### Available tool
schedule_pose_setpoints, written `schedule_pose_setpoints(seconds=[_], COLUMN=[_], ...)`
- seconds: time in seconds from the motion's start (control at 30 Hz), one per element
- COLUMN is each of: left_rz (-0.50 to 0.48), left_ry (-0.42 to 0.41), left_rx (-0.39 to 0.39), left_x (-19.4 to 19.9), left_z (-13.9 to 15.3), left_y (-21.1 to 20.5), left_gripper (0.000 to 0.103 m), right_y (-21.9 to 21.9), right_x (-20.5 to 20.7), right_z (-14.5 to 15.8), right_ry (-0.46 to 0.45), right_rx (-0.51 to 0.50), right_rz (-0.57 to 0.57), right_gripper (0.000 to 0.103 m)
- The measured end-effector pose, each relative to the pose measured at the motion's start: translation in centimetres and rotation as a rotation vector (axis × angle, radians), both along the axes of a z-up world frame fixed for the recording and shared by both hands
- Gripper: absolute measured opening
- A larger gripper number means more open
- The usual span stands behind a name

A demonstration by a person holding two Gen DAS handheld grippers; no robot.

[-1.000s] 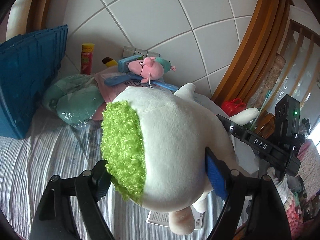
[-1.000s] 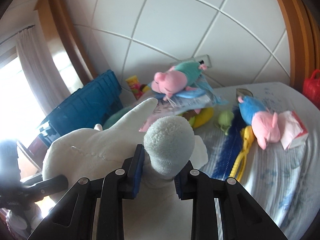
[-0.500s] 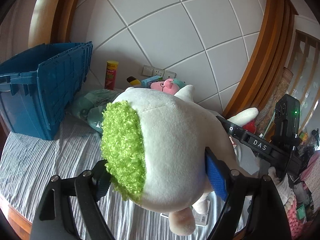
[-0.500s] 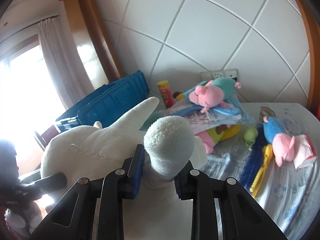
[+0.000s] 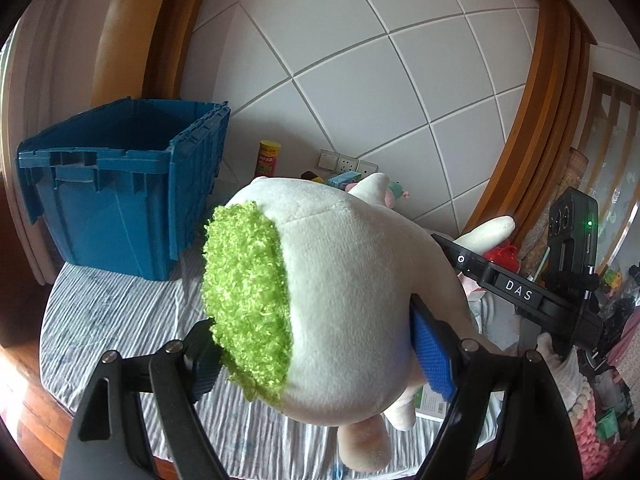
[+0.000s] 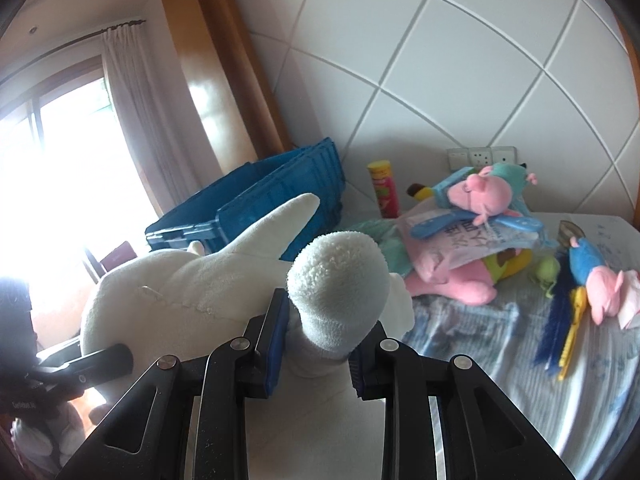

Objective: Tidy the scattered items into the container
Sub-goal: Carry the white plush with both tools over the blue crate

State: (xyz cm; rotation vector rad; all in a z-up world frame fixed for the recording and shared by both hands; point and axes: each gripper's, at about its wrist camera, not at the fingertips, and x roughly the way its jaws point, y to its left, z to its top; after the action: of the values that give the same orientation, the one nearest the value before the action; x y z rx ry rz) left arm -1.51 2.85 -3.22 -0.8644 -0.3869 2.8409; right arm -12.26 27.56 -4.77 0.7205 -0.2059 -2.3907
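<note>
Both grippers clasp one white plush toy [image 5: 352, 300]: the left gripper [image 5: 316, 356] spans its body, the right gripper [image 6: 316, 354] pinches a fluffy tuft. The blue bin [image 5: 120, 204] stands at ten o'clock. Uneven carrying could tear the tuft free.

Plush toy carried toward the crate
The plush toy [image 5: 360, 300] has swung away from the toy pile, and the blue crate [image 5: 120, 208] now shows its open top.

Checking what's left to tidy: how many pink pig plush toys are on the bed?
2. One pig in teal lies atop the pile by the wall sockets; one pig in blue lies at the right. Others may be hidden under the pile.
</note>
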Motion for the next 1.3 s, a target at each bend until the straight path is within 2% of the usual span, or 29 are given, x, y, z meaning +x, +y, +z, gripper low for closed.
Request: schedule_pose_setpoints(seconds=[0.2,0.43,0.73,0.93,1.1,1.3], left_rz=[0.006,0.043,0.151,0.185,0.168,0.088], left_ry=[-0.016,-0.008,0.047,0.052,0.055,0.071], left_rx=[-0.008,-0.010,-0.007,0.004,-0.012,-0.037], left_x=[2.0,3.0,3.0,2.1,0.7,-2.1], left_z=[-0.2,0.5,2.8,3.8,4.5,6.0], left_y=[-4.1,-6.7,-10.0,-13.2,-16.7,-21.9], left_gripper=[0.081,0.081,0.081,0.081,0.081,0.081], right_y=[-4.7,-8.0,-13.1,-16.7,-19.9,-24.1], right_x=[2.5,3.2,0.7,-1.0,-2.4,-3.5], right_z=[-0.3,0.0,2.5,4.2,4.8,5.5], right_ry=[-0.015,-0.028,0.021,0.039,0.033,0.049], right_rx=[0.015,0.021,0.030,0.037,0.018,0.007], right_rz=[0.006,0.027,0.131,0.176,0.179,0.114], right_gripper=[0.026,0.026,0.026,0.026,0.026,0.026])
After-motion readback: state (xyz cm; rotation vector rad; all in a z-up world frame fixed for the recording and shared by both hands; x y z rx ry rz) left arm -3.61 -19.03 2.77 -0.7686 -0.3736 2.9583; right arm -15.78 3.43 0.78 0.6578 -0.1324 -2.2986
